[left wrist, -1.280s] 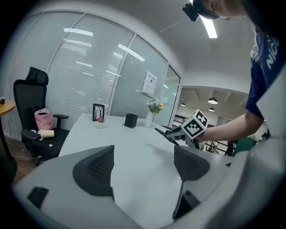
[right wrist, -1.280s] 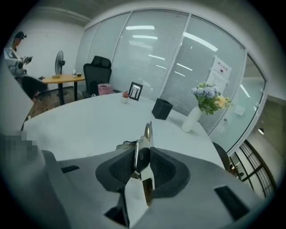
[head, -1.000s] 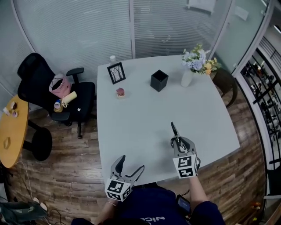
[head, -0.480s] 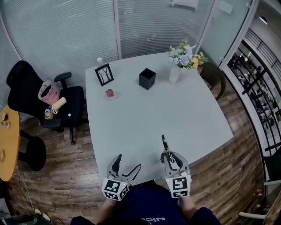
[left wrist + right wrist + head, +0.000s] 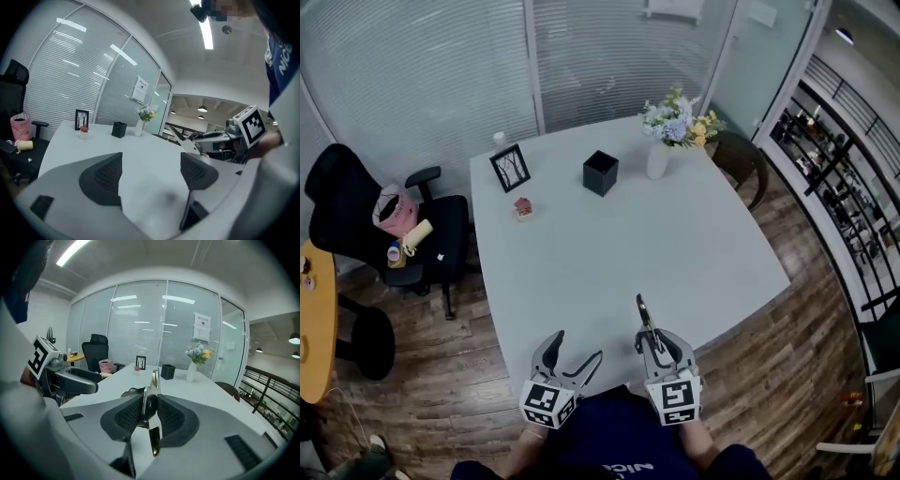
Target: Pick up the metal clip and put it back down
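Metal clip point(image 5: 151, 401) is sitting pinched upright in the right gripper point(image 5: 651, 337), lower centre of the head view, over the table point(image 5: 675, 234) near its edge. Left gripper point(image 5: 578, 348), empty, is closing slightly. Lowering until the clip touches, then releasing, looks safest.

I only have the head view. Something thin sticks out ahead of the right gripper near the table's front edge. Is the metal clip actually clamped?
Observer: Yes. The right gripper view shows the right gripper shut on the metal clip, with both dark pads pressing its flat sides.
Operator: How does it sit in the grip?
Observer: Edge-on. One end pokes forward past the pads and the other hangs below them.
Operator: Anything in the left gripper?
Observer: No. The left gripper has only bare table between its jaws. They stand wide and are closing a little.
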`<state>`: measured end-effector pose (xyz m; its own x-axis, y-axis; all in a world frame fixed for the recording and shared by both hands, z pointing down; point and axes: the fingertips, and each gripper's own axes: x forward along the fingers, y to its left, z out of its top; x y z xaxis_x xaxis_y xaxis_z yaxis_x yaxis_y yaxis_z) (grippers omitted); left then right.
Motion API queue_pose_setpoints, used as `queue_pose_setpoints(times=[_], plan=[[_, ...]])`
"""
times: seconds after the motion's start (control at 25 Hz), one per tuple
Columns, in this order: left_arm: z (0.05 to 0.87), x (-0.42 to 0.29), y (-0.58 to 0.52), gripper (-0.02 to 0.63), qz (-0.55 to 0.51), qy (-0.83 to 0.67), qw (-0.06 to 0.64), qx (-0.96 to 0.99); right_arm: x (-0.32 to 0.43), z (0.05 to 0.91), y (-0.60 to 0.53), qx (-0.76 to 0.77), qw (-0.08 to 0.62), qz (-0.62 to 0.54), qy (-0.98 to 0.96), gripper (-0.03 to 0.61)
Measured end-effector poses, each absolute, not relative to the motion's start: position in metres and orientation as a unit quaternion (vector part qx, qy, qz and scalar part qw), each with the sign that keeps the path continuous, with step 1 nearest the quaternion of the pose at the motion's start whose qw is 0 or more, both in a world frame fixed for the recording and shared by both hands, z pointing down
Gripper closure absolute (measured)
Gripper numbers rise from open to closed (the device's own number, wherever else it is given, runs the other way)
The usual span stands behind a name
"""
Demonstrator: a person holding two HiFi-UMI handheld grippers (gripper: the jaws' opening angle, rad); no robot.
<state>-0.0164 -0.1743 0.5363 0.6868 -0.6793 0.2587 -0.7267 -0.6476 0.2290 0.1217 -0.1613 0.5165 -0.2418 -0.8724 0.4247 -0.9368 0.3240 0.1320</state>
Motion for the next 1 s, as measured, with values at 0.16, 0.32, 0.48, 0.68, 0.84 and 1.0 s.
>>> queue_pose_setpoints(times=[0.16,0.32,0.48,0.68,0.84,1.0], plan=[[0.530,-0.010,-0.174,0.302,0.074,-0.382,0.147,0.909,0.127,0.517,-0.160,0.577,0.222,0.070,-0.783,0.474],[0.524,-0.007,-0.171,0.483,0.076,-0.383,0.130,0.911,0.130,0.518,-0.160,0.581,0.218,0.074,-0.781,0.474],[0.522,-0.005,-0.169,0.511,0.073,-0.384,0.129,0.911,0.127,0.518,-0.161,0.577,0.213,0.074,-0.785,0.474],[0.521,-0.005,-0.166,0.511,0.069,-0.393,0.130,0.908,0.121,0.520,-0.165,0.558,0.222,0.064,-0.797,0.474],[0.519,-0.015,-0.168,0.487,0.068,-0.413,0.130,0.899,0.102,0.520,-0.191,0.518,0.242,0.023,-0.820,0.474],[0.522,-0.033,-0.163,0.463,0.072,-0.442,0.136,0.884,0.074,0.532,-0.224,0.473,0.270,-0.003,-0.839,0.474]])
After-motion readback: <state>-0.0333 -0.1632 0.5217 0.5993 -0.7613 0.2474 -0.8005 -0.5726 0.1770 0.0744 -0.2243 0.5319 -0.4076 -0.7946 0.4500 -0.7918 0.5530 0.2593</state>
